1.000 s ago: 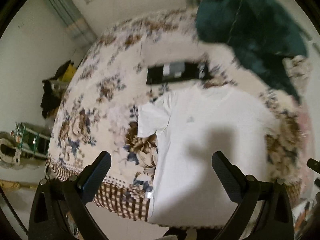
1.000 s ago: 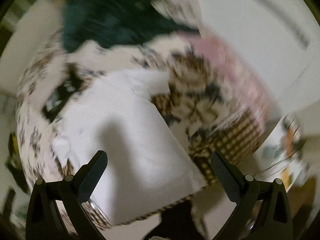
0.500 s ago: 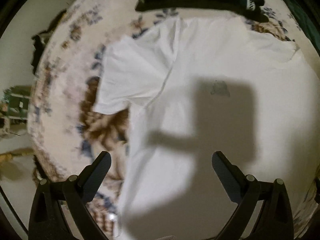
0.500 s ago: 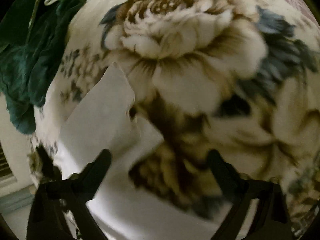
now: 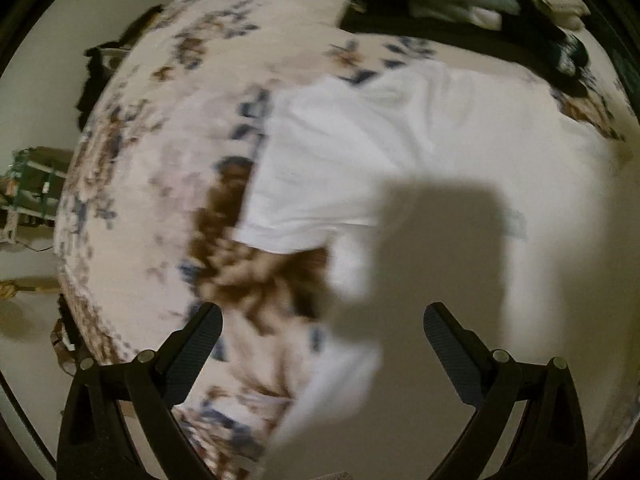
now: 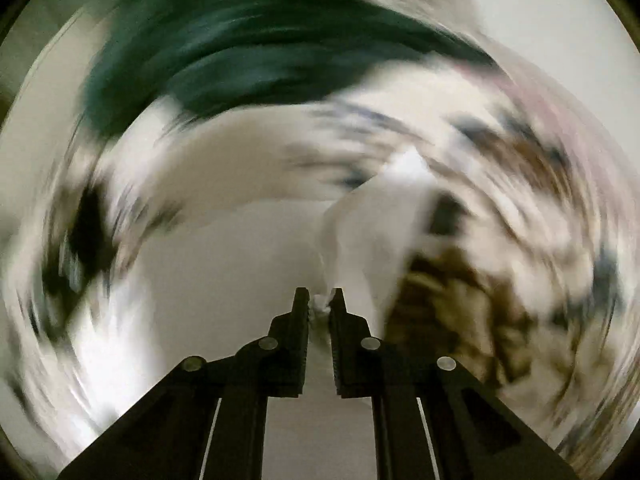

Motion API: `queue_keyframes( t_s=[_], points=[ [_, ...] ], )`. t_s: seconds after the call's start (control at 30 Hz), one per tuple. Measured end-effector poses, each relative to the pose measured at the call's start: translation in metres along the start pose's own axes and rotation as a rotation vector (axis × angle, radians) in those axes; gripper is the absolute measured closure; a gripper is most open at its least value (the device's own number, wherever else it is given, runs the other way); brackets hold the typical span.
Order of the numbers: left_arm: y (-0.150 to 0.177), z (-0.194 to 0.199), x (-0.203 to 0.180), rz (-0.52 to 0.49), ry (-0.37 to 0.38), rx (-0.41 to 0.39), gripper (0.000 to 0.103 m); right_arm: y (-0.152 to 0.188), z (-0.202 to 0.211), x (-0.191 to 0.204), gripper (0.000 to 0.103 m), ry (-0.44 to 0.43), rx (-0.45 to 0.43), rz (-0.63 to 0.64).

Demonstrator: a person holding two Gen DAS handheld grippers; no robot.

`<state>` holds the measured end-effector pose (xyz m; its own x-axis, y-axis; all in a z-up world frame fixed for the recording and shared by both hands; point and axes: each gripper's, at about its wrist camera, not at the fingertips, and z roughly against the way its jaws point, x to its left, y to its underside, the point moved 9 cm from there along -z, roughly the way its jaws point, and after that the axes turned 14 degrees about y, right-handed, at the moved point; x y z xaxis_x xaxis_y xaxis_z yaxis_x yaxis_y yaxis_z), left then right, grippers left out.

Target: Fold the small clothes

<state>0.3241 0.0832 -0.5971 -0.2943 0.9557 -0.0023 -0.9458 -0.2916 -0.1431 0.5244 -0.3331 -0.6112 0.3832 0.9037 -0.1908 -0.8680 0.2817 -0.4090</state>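
Right now we have the left tongs point(image 5: 322, 334) spread wide, nothing between their fingers, hanging above the white T-shirt point(image 5: 420, 184) where its side edge meets the floral bedspread point(image 5: 160, 168). The shirt lies flat on the bed, filling the view from the centre out toward 3 o'clock, with one short sleeve point(image 5: 304, 184) pointing toward 9 o'clock over a brown flower in the print. A blocky shadow point(image 5: 436, 264) falls across the shirt's body between the two fingers. At 12 to 1 o'clock, beyond the shirt's top edge, a dark folded garment point(image 5: 452, 12) with pale patches lies on the bedspread. At 9 o'clock, off the bed, we make out a green rack point(image 5: 32, 184) against the wall, though it is blurred.

In the right wrist view everything but the tool is smeared by motion. Our right tongs point(image 6: 319, 304) are pressed nearly together, pinching a small bunch of the white T-shirt's point(image 6: 372, 220) cloth at the fingertips; the fabric rises from there as a peaked fold toward 1 o'clock. A dark green blanket point(image 6: 248, 56) arcs from 10 to 1 o'clock, and brown floral print point(image 6: 452, 300) shows at 4 o'clock just beside the lifted cloth.
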Motion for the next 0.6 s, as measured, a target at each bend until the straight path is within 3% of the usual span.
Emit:
queue_keyframes(
  t_s=[0.1, 0.17, 0.3, 0.33, 0.4, 0.43, 0.47, 0.53, 0.6],
  points=[
    [0.002, 0.005, 0.024, 0.011, -0.034, -0.032, 0.0, 0.029, 0.012, 0.083, 0.093, 0.056, -0.092, 0.315],
    [0.006, 0.002, 0.037, 0.019, -0.045, -0.028, 0.0, 0.051, 0.012, 0.11, 0.093, 0.074, -0.113, 0.421],
    [0.016, -0.006, 0.066, 0.064, -0.05, -0.008, 0.0, 0.103, -0.001, 0.138, 0.088, 0.101, -0.041, 0.606],
    [0.018, -0.008, 0.073, 0.079, -0.048, -0.005, 0.0, 0.11, 0.003, 0.137, 0.086, 0.081, -0.029, 0.617],
    [0.022, -0.012, 0.083, 0.109, -0.035, 0.0, 0.0, 0.12, 0.018, 0.137, 0.07, -0.004, -0.001, 0.599],
    [0.022, -0.015, 0.088, 0.128, -0.021, 0.008, 0.0, 0.126, 0.027, 0.132, 0.055, -0.055, 0.017, 0.583],
    [0.021, -0.017, 0.09, 0.146, -0.003, 0.015, 0.0, 0.129, 0.037, 0.128, 0.05, -0.104, 0.04, 0.551],
    [0.02, -0.027, 0.093, 0.228, 0.097, 0.038, 0.0, 0.132, 0.043, 0.107, 0.045, -0.11, 0.078, 0.483],
    [0.016, -0.042, 0.091, 0.37, 0.286, 0.063, 0.0, 0.132, 0.04, 0.083, 0.045, -0.094, 0.127, 0.408]
  ],
)
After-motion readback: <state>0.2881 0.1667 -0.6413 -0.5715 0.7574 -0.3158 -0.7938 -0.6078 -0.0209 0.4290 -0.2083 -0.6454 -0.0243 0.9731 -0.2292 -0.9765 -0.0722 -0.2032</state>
